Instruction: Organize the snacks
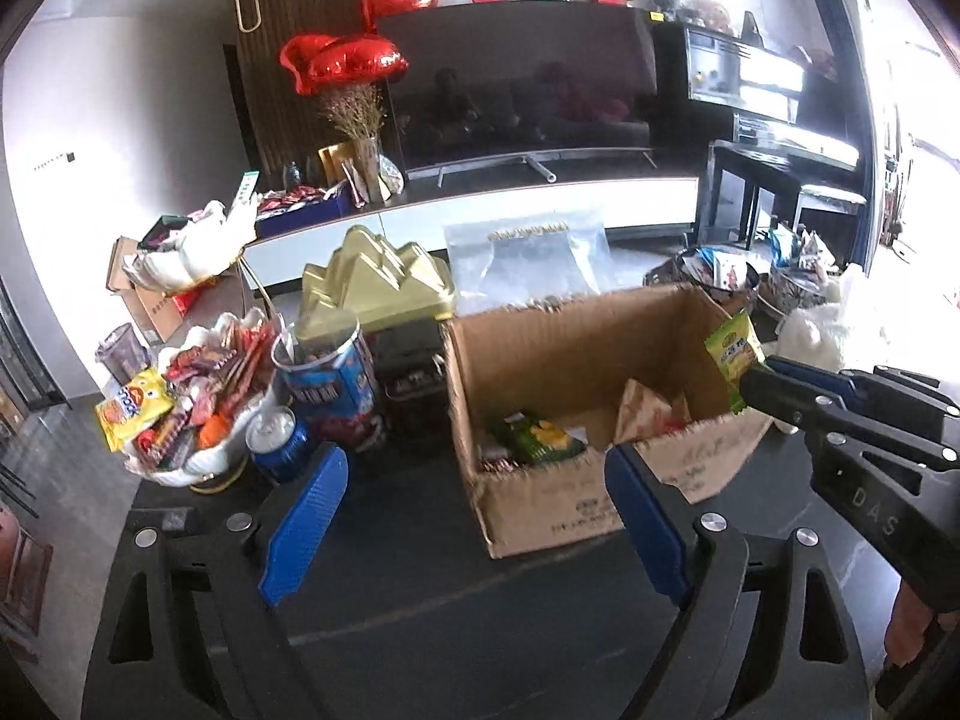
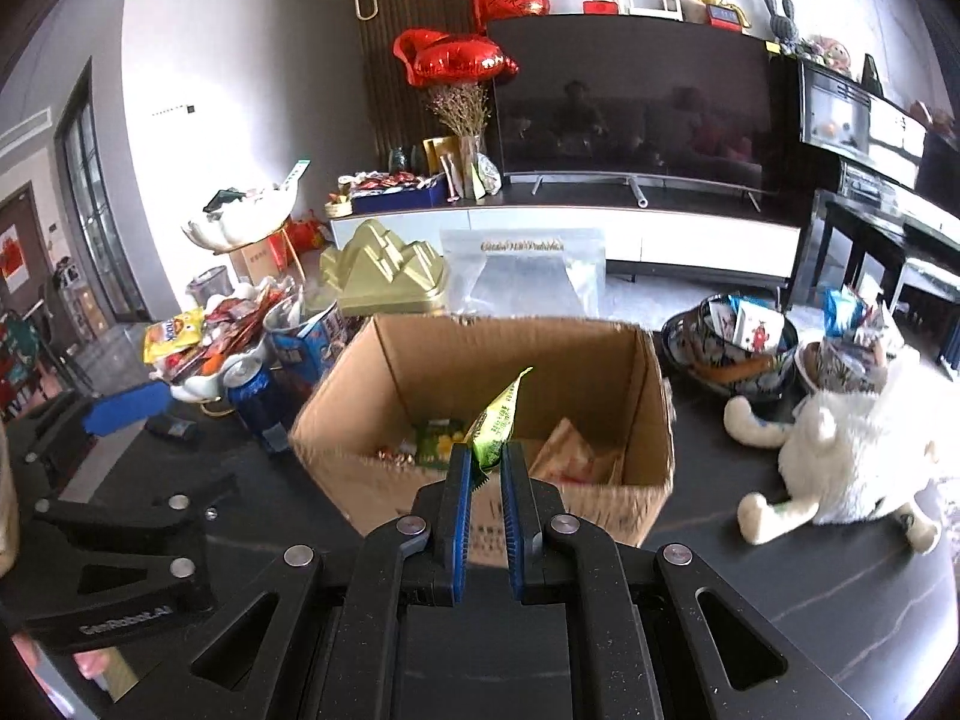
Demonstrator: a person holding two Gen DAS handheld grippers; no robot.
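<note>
Now right tongs (image 2: 486, 462) pinching green packet (image 2: 497, 420), left tongs (image 1: 474, 474) wide

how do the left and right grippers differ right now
The left gripper stands wide open with nothing between its pads; the right gripper is shut on a green snack packet. The right one is held over the cardboard box; the left is just in front of it. Both have black frames and blue pads.

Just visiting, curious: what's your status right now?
Right gripper shut on green packet above box. Left gripper open, empty. Nothing in the way.
</note>
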